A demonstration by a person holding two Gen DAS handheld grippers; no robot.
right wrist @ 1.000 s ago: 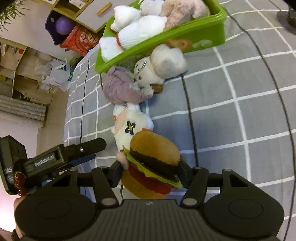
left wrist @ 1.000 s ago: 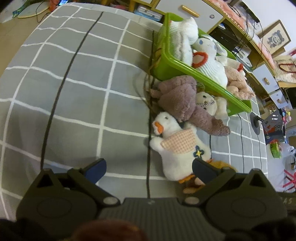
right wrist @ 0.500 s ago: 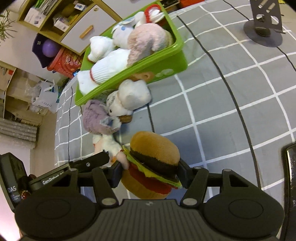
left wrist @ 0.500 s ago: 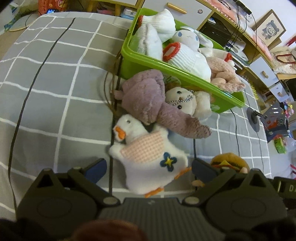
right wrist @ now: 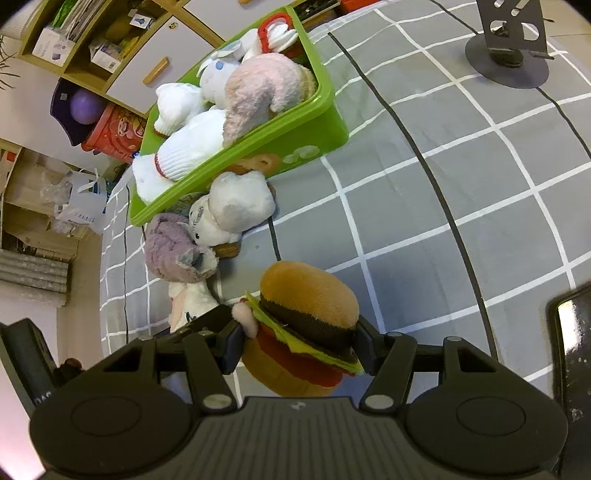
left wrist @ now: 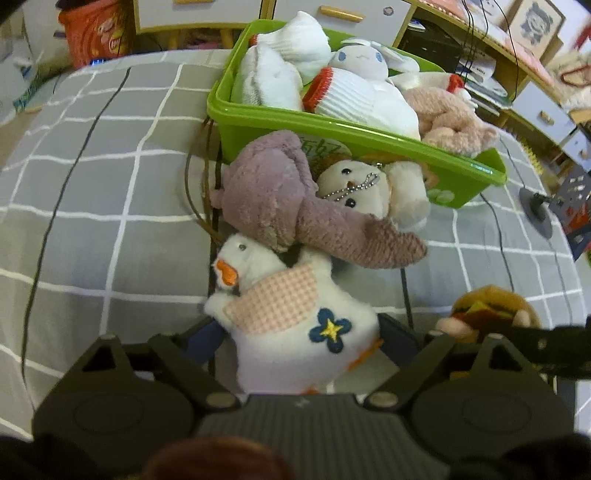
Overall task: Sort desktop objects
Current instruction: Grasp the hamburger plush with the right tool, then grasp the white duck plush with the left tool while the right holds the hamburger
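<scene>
Pretty cluttered room tbh. Grey bedspread [right wrist: 461, 177] with a white grid and thin dark stripes covers the surface. Wooden cabinets with grey drawer fronts [left wrist: 334, 11] line the far side, open shelves [right wrist: 85, 40] stuffed with boxes, framed picture [left wrist: 537, 20] up on the right.

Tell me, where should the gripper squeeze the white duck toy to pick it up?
Probably around its fat round body, below the pink checked wing, coming down from above. The duck plush lies on its side on the grey checked cloth, and its belly already sits between the left gripper fingers, whose jaws are closing. Its head is smaller and tucked against the purple plush.
</scene>
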